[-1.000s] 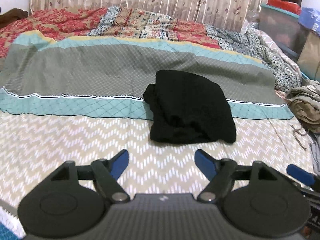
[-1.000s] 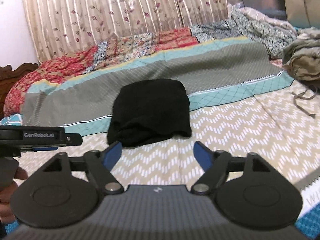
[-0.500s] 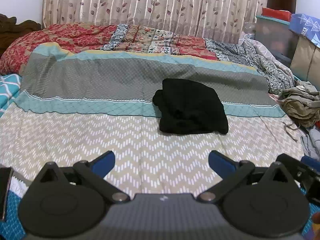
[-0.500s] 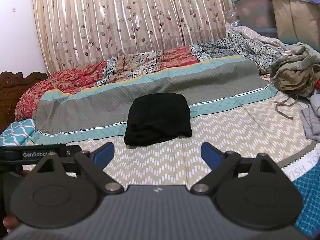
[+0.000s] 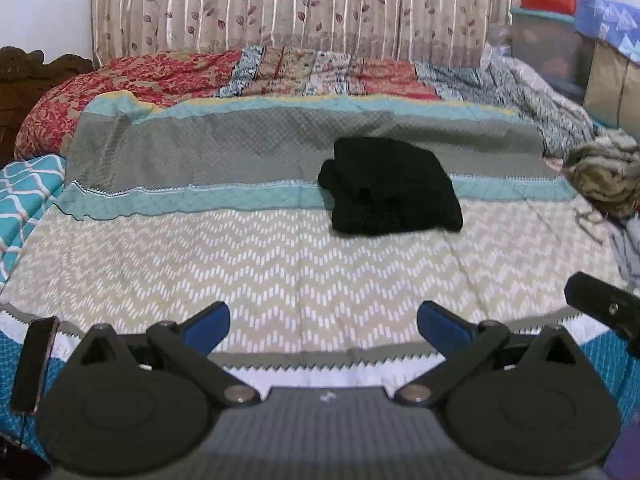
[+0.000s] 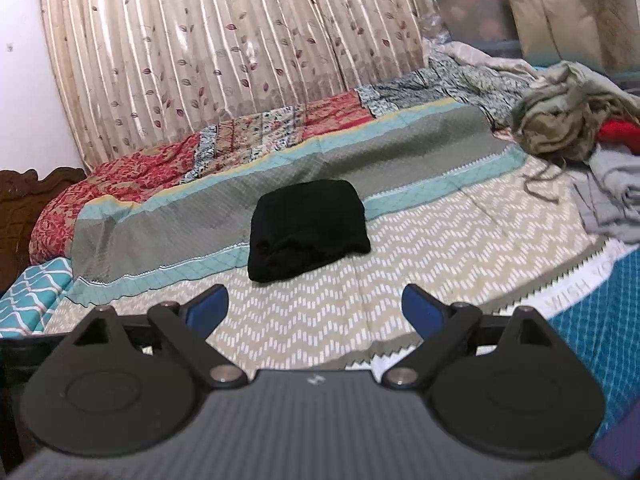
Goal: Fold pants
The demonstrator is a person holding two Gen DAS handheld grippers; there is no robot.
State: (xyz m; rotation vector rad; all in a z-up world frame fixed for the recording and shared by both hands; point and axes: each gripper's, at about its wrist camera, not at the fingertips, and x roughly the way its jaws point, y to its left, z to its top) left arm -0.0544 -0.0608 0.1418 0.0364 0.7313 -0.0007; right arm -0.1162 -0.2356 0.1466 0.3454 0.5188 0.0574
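The bed (image 5: 280, 264) carries a zigzag-patterned cover with teal and grey bands; a leaf-print curtain (image 5: 280, 4) hangs behind it. A heap of clothes (image 6: 568, 120) lies at the right side of the bed, below stacked storage boxes (image 6: 480, 12).

The pants (image 5: 390, 188) lie as a compact black bundle on the bed, across the teal band, touched by neither tool. The left gripper (image 5: 322, 326) is spread wide and empty, well short of the pants, near the foot of the bed. The right gripper (image 6: 314, 306) is likewise wide and empty, near the pants but apart.

The folds within the pants are too dark to resolve. The wooden headboard (image 6: 24, 208) is cut off at the left edge.
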